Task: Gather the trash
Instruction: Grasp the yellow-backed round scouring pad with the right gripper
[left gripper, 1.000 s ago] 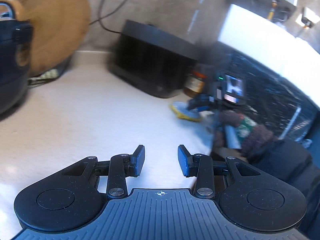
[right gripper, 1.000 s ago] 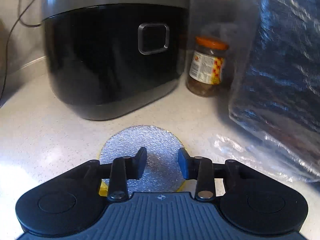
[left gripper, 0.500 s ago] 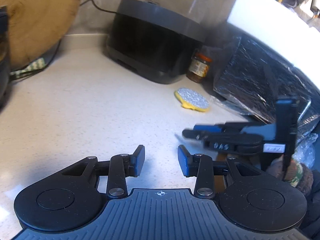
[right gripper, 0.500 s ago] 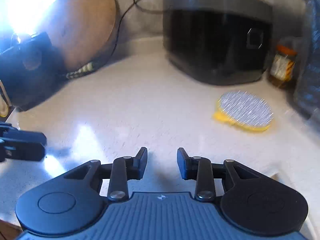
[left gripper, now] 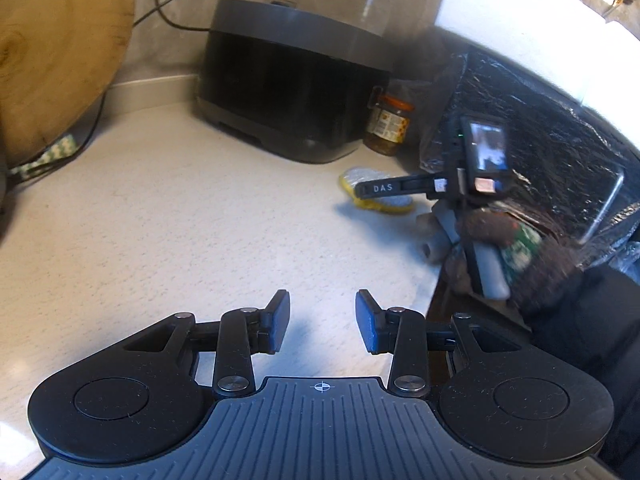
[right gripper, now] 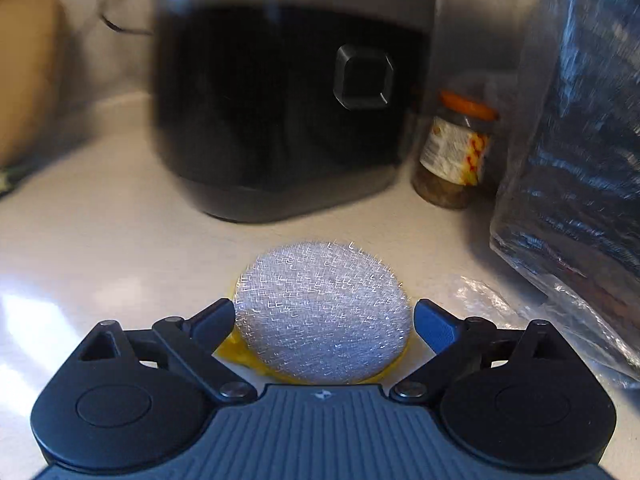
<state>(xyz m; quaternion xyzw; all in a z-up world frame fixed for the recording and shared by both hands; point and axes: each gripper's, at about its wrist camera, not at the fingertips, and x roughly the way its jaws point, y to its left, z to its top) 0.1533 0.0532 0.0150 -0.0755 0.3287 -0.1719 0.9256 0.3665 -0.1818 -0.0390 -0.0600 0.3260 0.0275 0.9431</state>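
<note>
Closest in the right wrist view, the right gripper [right gripper: 324, 320] has its jaws spread wide, one finger [right gripper: 214, 320] on each side of the sponge [right gripper: 324, 312]. The sponge is a round pad, silvery mesh on top and yellow underneath, and it lies flat on the pale counter [right gripper: 100, 248] between the fingertips. Whether the pads actually touch its rim is hard to tell (the left pad looks just against it, the right pad a hair off). Right of the sponge, a crumpled clear plastic [right gripper: 492, 300] lies on the counter at the foot of a big dark bag [right gripper: 572, 160]. Behind the sponge stands a black cooker [right gripper: 288, 100], and beside it, between cooker and bag, a small jar [right gripper: 456, 152] with an orange lid.

Over in the left wrist view, the left gripper [left gripper: 322, 320] hovers above bare counter [left gripper: 180, 220], jaws moderately apart and holding nothing. Farther off to the right, the right gripper [left gripper: 362, 191] shows from the side, its fingers over the sponge [left gripper: 394, 204], with the person's hand [left gripper: 516, 252] in a dark knitted glove behind it. Beyond them sit the jar [left gripper: 389, 125] and cooker [left gripper: 292, 80], the bag [left gripper: 532, 128] at right. At far left a round wooden board [left gripper: 52, 52] leans against the wall, a cable [left gripper: 168, 12] running behind it.
</note>
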